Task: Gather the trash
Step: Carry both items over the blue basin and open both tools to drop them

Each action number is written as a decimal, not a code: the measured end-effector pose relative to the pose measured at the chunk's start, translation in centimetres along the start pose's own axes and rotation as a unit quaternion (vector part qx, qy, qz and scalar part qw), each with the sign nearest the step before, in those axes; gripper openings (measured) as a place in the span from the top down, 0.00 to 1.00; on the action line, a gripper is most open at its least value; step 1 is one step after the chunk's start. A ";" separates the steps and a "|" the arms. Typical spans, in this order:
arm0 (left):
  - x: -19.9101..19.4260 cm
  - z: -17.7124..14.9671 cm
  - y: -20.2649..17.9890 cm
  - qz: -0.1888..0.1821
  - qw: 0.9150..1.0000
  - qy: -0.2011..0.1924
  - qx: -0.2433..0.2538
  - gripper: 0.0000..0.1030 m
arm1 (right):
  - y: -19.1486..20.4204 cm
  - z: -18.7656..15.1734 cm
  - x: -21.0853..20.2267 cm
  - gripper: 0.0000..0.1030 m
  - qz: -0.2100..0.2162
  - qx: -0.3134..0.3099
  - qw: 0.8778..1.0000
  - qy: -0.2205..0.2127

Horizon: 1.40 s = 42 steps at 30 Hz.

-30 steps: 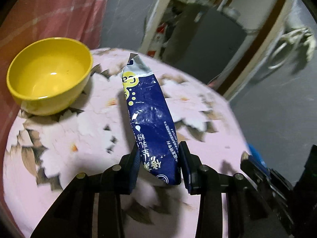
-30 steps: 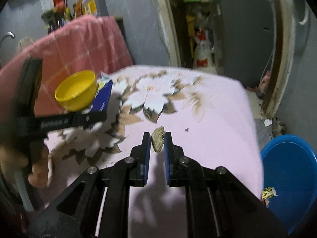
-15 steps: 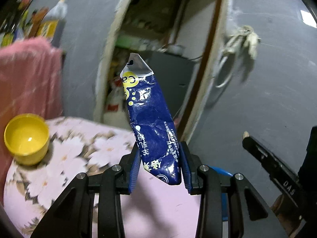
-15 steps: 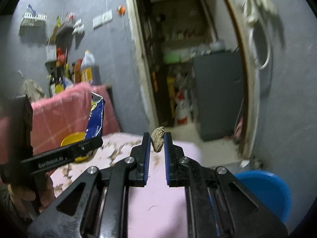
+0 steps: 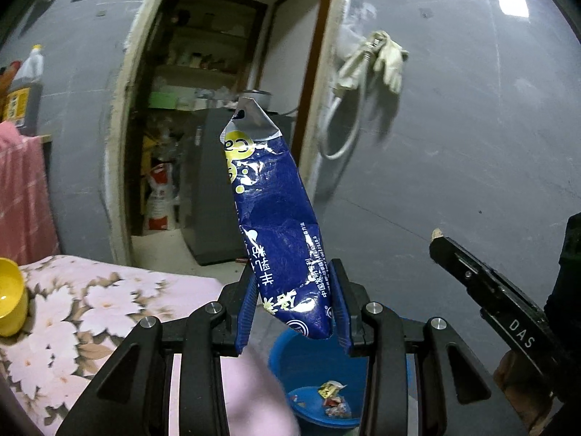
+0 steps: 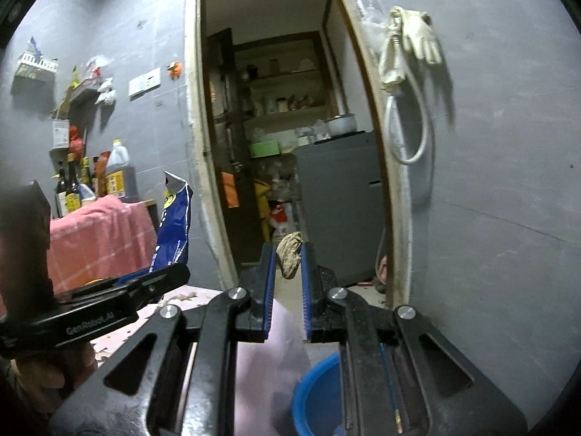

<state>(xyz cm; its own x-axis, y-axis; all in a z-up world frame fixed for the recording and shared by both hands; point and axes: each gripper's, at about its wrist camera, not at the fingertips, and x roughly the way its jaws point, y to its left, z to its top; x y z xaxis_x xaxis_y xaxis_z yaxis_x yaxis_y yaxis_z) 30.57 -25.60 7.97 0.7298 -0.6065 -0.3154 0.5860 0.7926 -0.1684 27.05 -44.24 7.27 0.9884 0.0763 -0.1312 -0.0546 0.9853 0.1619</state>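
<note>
My left gripper (image 5: 294, 305) is shut on a crumpled blue snack wrapper (image 5: 276, 225) that stands up between its fingers, raised off the table. Below it sits a blue basin (image 5: 316, 385) on the floor with some scraps inside. My right gripper (image 6: 287, 265) is shut on a small brown shell-like scrap (image 6: 289, 254), held in the air. The blue basin (image 6: 316, 396) shows low between the right fingers. The wrapper (image 6: 174, 232) and left gripper show at the left of the right wrist view. The right gripper's tip (image 5: 441, 245) shows at the right of the left wrist view.
A table with a pink flowered cloth (image 5: 90, 309) lies at lower left, with a yellow bowl (image 5: 11, 298) at its left edge. Ahead is a grey wall with an open doorway (image 6: 276, 145) and a dark cabinet (image 6: 337, 203). A pink towel (image 6: 98, 239) hangs at left.
Both grippers have lifted from table height and tipped up toward the wall and doorway, each keeping its piece of trash. The blue basin now shows under both of them.
</note>
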 end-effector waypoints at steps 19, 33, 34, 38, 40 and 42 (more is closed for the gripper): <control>8.5 -3.1 -5.2 -0.035 0.994 0.096 0.030 0.68 | -8.1 -3.9 0.4 0.69 -0.051 0.056 0.996 0.055; 13.6 -6.7 -4.5 -0.043 0.981 0.186 0.017 0.63 | -11.1 -7.2 2.8 0.67 -0.068 0.096 0.986 0.120; 13.7 -7.0 -4.4 -0.042 0.981 0.189 0.015 0.61 | -11.3 -7.5 3.0 0.67 -0.069 0.099 0.985 0.126; 14.2 -7.9 -3.7 -0.038 0.979 0.200 0.007 0.60 | -12.0 -8.3 3.4 0.56 -0.074 0.110 0.981 0.141; 14.2 -8.2 -3.6 -0.034 0.979 0.203 0.005 0.59 | -12.1 -8.5 3.5 0.52 -0.076 0.112 0.980 0.144; 14.0 -8.4 -3.4 -0.032 0.979 0.202 0.002 0.59 | -12.1 -8.5 3.4 0.51 -0.078 0.113 0.980 0.144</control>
<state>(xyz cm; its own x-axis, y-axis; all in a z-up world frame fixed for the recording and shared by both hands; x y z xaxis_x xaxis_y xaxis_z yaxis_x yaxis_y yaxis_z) 35.87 -36.31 -3.70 0.4936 -0.5809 -0.6473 0.6280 0.7529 -0.1968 29.83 -54.60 -3.43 0.8997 -0.0005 -0.4365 0.1585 0.9321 0.3256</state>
